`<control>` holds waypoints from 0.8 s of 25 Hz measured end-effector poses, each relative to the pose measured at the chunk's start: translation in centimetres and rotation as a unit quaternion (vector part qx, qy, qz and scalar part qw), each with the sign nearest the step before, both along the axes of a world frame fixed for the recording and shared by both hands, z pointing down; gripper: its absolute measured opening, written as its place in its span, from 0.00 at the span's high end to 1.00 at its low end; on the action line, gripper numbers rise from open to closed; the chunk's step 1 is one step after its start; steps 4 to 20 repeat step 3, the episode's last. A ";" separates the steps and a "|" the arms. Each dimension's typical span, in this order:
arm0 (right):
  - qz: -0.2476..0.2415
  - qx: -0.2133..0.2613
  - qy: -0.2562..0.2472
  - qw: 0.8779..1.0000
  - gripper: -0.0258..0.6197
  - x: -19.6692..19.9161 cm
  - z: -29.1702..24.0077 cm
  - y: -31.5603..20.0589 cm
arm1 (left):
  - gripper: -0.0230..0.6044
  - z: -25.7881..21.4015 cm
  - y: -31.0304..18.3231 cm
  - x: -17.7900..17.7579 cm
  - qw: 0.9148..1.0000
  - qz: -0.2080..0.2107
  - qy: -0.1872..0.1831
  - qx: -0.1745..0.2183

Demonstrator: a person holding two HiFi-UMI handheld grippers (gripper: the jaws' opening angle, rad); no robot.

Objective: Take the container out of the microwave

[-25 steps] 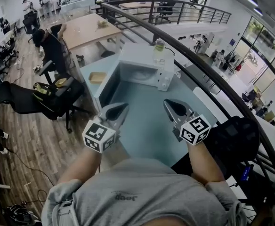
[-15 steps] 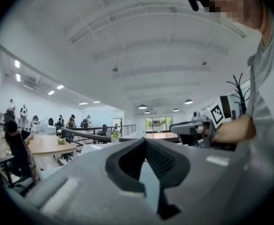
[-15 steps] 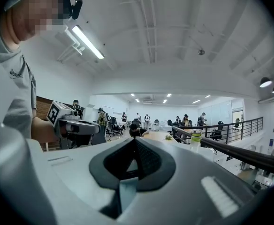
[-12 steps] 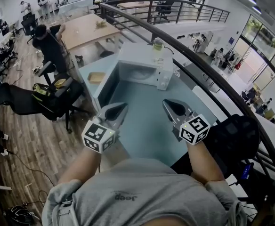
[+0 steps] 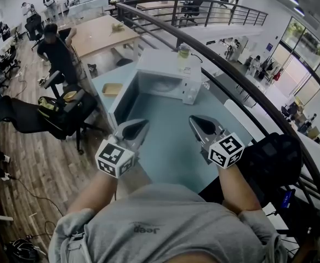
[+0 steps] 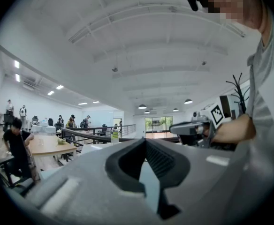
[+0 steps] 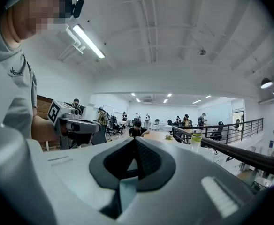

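So both my tools were just hanging over the near end of the teal table [image 5: 168, 147]. The left tool [image 5: 143, 124] had its jaws pressed together with nothing between them, and it was the same deal with the right tool [image 5: 194, 119]. The white microwave [image 5: 165, 64] sat at the far end, well apart from both, with a bottle [image 5: 184, 52] on top. I think the pale blob in its open front was the container [image 5: 161, 86], but it was too hazy to swear to.
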State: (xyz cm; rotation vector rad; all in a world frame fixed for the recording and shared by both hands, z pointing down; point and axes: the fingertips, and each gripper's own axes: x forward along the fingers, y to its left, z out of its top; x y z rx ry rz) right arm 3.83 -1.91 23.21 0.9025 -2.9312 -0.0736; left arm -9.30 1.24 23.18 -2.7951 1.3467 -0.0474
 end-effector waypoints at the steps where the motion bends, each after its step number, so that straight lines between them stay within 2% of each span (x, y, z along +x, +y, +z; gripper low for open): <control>1: -0.001 0.000 0.001 1.000 0.95 -0.1 0.0 0.1 | 0.92 0.0 0.0 -0.1 1.000 0.000 0.000 0.000; 20: -0.002 0.001 0.003 1.000 0.95 -0.3 0.0 0.2 | 0.92 0.0 0.1 -0.3 1.000 0.000 -0.001 0.000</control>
